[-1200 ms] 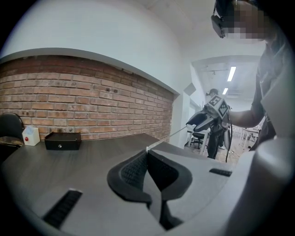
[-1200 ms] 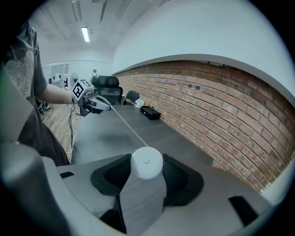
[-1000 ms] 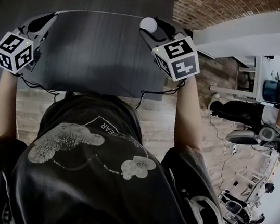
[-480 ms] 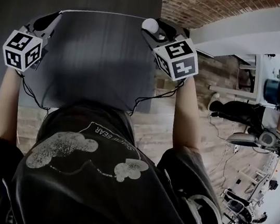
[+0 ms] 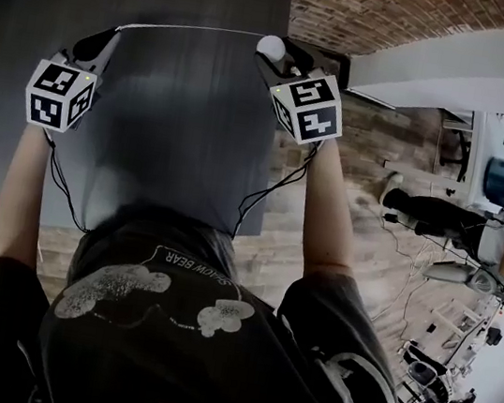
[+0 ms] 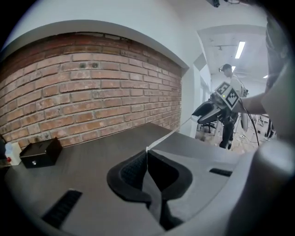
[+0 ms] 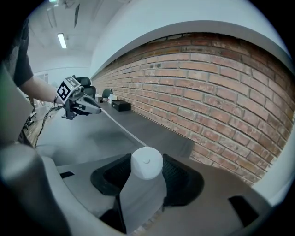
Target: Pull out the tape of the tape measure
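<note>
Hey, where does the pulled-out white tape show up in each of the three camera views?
Head view: the tape spans the top, from the left gripper to the right gripper.
Left gripper view: the tape is at centre, rising rightward from the shut jaws.
Right gripper view: the tape is left of centre, running from the held white case toward the upper left.
Shared landmark: the brick wall.

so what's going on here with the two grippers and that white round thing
A person holds a gripper in each hand over a dark table. The right gripper is clamped on a round white tape measure, and the left gripper is shut on the end of its tape. The tape is pulled out and runs in a straight line between the two grippers, above the tabletop, near a brick wall.
</note>
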Tool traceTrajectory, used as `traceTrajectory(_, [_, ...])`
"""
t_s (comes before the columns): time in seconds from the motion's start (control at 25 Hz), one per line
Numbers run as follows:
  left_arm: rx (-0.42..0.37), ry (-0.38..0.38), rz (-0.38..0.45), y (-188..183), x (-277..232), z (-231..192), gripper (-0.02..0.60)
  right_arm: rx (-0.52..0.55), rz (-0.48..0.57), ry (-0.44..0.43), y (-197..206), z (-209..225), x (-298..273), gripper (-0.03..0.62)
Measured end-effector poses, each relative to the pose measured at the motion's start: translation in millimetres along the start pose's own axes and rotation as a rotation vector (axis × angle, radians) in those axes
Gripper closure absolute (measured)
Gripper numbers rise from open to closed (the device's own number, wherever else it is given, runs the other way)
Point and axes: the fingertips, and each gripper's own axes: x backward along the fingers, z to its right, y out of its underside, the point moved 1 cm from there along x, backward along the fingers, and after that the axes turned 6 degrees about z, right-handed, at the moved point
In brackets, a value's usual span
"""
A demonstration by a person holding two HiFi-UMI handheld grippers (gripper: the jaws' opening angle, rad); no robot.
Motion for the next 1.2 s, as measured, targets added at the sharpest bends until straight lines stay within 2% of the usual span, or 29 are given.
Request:
traceTrajectory(0.32, [-0.003, 0.001, -0.073, 28, -71, -21, 0.569, -0.038, -0.054, 0.010, 35, 38, -58, 0.361])
traceTrajectory(0.48, [-0.053, 0.011, -0.097, 48, -98, -23, 0.569, -0.059, -0.092, 0.015, 56, 48, -80, 0.361])
traceTrajectory(0.68, [-0.150, -0.012, -0.115, 58, -108, -22, 0.569, -0.079, -0.150, 0.004, 76, 45, -90, 0.360])
traceTrajectory(0.8, [-0.191, 0.013, -0.151, 67, -115, -15, 0.569, -0.103, -0.206, -0.005, 93, 43, -92, 0.360])
traceTrajectory(1.0, [-0.212, 0.047, -0.232, 87, -115, -8, 0.569, -0.130, -0.226, -0.019, 104, 39, -94, 0.359])
traceTrajectory(1.2, [-0.211, 0.024, -0.265, 98, -117, -9, 0.568, -0.144, -0.214, -0.017, 106, 38, -96, 0.359])
